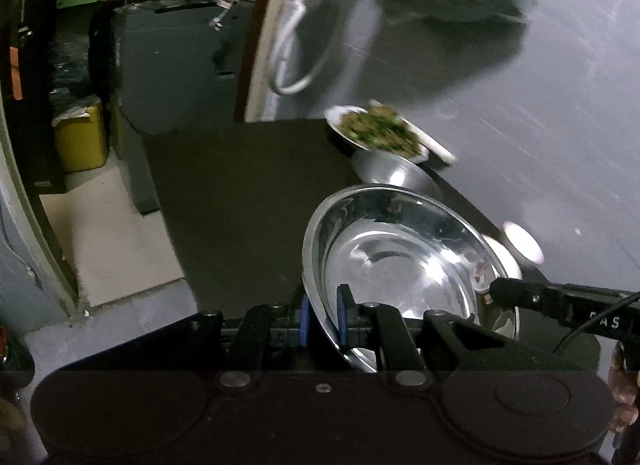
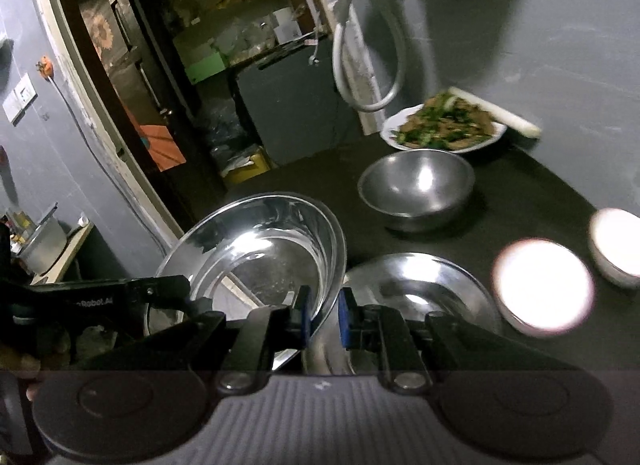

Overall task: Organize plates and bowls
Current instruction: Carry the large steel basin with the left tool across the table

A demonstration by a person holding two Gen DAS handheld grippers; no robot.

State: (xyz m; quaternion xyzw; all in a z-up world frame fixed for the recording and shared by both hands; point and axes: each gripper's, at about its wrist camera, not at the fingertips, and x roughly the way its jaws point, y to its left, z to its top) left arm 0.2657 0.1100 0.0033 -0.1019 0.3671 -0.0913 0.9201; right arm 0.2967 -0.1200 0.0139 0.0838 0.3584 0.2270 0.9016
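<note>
A wide shiny steel basin (image 1: 400,257) hangs tilted above the dark table (image 1: 240,205), carried by both grippers. My left gripper (image 1: 324,317) is shut on its near rim, blue pads on either side of the thin wall. From the right, my right gripper (image 1: 494,291) reaches onto the opposite rim. In the right wrist view the right gripper (image 2: 324,313) is shut on the rim of the basin (image 2: 264,249), and the left gripper (image 2: 192,301) grips its far side. Under it, a second steel dish (image 2: 420,293) rests on the table (image 2: 540,185).
A deep steel bowl (image 2: 416,185) stands behind, with a white plate of cooked food (image 2: 440,125) beyond it by the wall. Two white bowls (image 2: 544,285) (image 2: 616,245) sit at the right. The table's left edge drops to the floor, where a yellow bin (image 1: 80,141) stands.
</note>
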